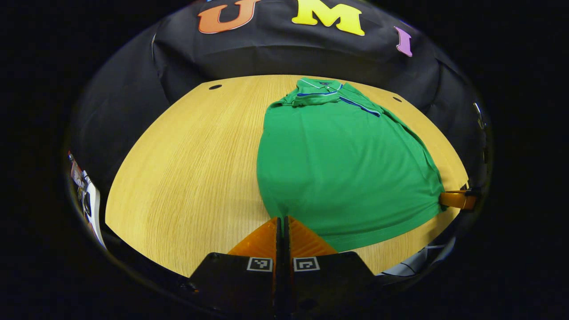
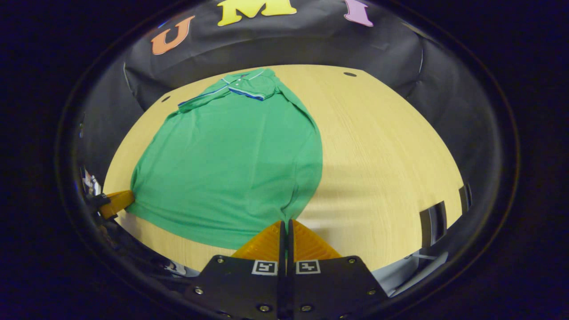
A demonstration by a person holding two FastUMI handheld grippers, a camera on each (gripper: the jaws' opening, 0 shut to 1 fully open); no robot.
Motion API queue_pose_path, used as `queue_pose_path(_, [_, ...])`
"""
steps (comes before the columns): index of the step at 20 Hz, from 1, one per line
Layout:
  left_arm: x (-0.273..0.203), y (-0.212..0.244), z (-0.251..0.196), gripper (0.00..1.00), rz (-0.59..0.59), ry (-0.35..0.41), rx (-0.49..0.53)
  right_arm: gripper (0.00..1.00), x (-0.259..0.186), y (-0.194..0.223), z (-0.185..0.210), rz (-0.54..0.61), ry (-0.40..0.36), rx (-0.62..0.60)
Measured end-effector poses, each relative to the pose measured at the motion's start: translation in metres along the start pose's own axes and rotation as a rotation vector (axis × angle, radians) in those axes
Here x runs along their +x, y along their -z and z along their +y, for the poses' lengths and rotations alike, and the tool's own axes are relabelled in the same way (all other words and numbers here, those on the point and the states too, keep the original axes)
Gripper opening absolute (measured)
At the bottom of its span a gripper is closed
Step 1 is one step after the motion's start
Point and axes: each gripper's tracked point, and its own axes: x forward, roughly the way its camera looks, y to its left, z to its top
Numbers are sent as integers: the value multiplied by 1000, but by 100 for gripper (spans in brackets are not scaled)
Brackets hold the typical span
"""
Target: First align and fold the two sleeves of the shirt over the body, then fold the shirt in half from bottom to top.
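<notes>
On a wooden table (image 1: 186,169) lies a green shirt (image 1: 338,164), sleeves folded in, collar toward the far edge — the left gripper (image 1: 282,221) pinches its near left hem corner, the right gripper (image 2: 286,223) the other.

One green shirt (image 1: 346,169) with one collar (image 1: 318,89), two folded sleeves, one wooden bench (image 1: 186,178) with two small dark holes, two tongs, left tongs (image 1: 282,222), right tongs (image 2: 286,224), each with two square markers
</notes>
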Motion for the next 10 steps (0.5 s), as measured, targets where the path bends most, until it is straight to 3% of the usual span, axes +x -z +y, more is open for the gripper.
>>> queue_pose_path(10, [1, -35, -9, 3, -46, 15, 9, 1, -3, -34, 0, -9, -25, 64])
